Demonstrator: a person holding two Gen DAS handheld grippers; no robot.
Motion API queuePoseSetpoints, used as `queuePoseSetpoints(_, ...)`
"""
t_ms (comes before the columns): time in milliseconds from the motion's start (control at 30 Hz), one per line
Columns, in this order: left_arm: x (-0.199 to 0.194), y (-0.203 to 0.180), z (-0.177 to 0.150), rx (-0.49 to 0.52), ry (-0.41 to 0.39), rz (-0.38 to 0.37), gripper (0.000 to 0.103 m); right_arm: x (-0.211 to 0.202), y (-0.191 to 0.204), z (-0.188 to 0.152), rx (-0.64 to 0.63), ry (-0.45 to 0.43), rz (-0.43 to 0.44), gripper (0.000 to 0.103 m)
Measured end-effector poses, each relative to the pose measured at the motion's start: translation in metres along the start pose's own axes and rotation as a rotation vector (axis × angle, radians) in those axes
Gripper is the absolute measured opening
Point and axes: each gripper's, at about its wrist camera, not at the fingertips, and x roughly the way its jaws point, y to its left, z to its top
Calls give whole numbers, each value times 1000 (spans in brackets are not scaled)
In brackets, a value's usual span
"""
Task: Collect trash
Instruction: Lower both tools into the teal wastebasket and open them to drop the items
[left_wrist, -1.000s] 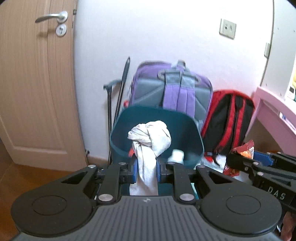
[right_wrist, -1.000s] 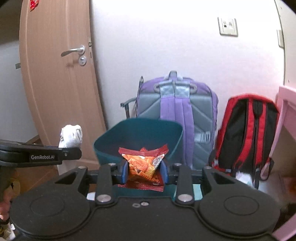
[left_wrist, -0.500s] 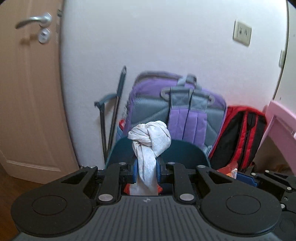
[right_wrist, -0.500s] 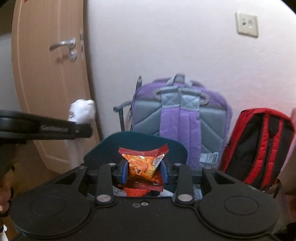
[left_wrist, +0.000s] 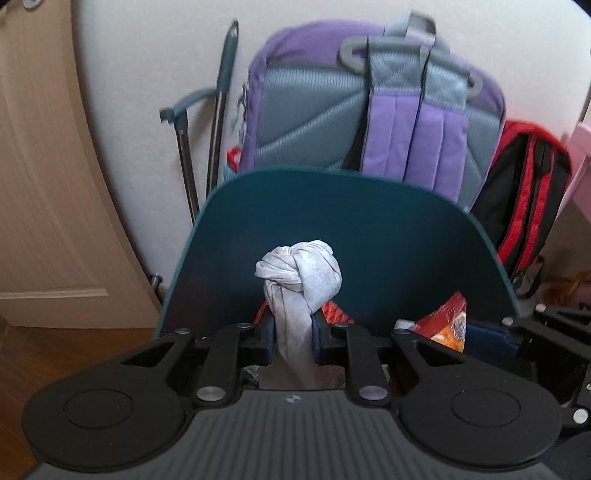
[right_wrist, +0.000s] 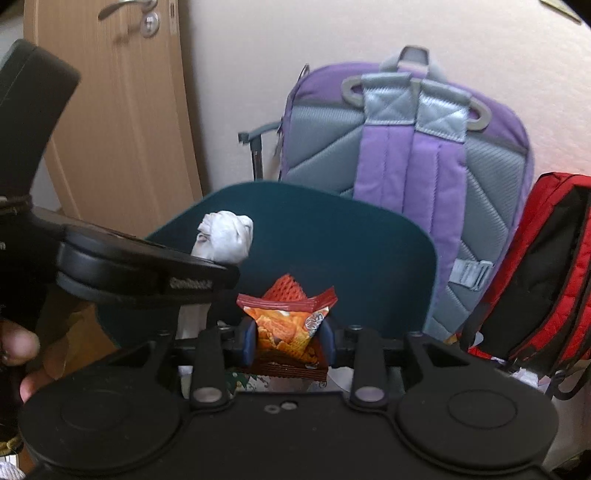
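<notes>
My left gripper (left_wrist: 293, 332) is shut on a knotted white rag (left_wrist: 299, 273), held over the open mouth of a dark teal bin (left_wrist: 369, 240). My right gripper (right_wrist: 288, 339) grips an orange-red snack packet (right_wrist: 286, 325) over the same bin (right_wrist: 351, 251); its jaws are opening, with the packet still between the pads. In the right wrist view the left gripper (right_wrist: 207, 280) reaches in from the left with the rag (right_wrist: 225, 236) above it. The left wrist view shows the snack packet (left_wrist: 447, 321) at the right. More red wrappers lie inside the bin.
A purple and grey backpack (left_wrist: 369, 110) leans on the wall right behind the bin, with a red and black backpack (right_wrist: 546, 277) to its right. Metal poles (left_wrist: 218, 129) stand left of the bin beside a wooden door (left_wrist: 44, 184). Pink furniture (left_wrist: 580, 155) sits far right.
Both grippers have come closer to the bin and sunk, so they now hang over its mouth. The rag and the snack packet stay gripped.
</notes>
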Motion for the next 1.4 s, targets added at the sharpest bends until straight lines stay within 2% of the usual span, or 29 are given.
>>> queuePoseSetpoints(133,12,3,-3,-5,37,4,20,10,1,2,5,36,-3,36)
queuePoseSetpoints(300,17,2,-6,14,39,11,32,16,0,3,-10,65,5,36)
queuePoseSetpoints(400,15,-1,-6,24,29,7,44,16,0,3,-22,78,5,37)
queuePoseSetpoints(467,11,-4,-6,27,19,-15,58,16,0,3,-33,85,3,39)
queuePoseSetpoints(667,-9,-16,-10,48,-11,-11,75,4,1,4,-24,74,17,45)
queuePoseSetpoints(800,-29,-18,-12,44,-29,-12,76,-11,2,4,-27,67,19,49)
queuePoseSetpoints(1067,-84,-16,-21,24,-78,-13,76,-60,9,1,-34,21,16,50)
queuePoseSetpoints(1200,-115,-13,-31,24,-104,-6,81,-88,17,-4,-37,-4,8,50)
queuePoseSetpoints(1400,-161,-2,-57,20,-136,-2,81,-127,31,-10,-23,-47,21,51)
